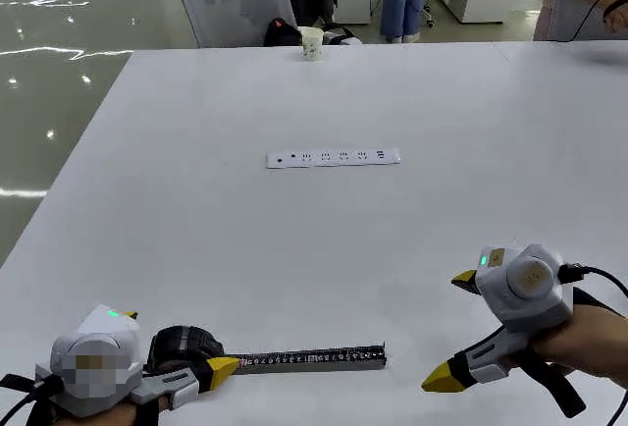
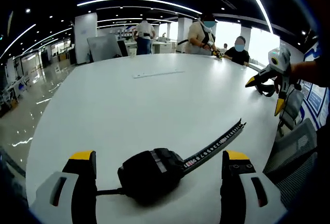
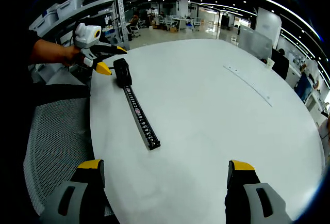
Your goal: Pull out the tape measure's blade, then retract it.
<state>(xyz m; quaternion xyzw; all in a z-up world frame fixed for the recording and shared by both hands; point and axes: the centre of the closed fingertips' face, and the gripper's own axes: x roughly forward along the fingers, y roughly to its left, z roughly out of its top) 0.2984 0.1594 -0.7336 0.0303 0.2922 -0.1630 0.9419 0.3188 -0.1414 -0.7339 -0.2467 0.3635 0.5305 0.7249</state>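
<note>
White bench (image 1: 294, 249) in an open-plan workroom: the tape measure (image 2: 152, 175) lies with its blade out, both tools released.

At 7 o'clock in the head view, the left hand-held gripper (image 1: 175, 343) straddles the black case. Its jaws are spread either side and clear of it, seemingly placed to steady it. The blade (image 1: 309, 357) lies flat toward 3 o'clock, its tip free. The right hand-held gripper (image 1: 454, 328) hovers at 4 o'clock, jaws apart and empty, near that tip, so retraction looks pending. A paper cup (image 1: 312, 43) stands at 12 o'clock; I cannot tell its contents. A power strip (image 1: 334, 158) lies mid-bench.
</note>
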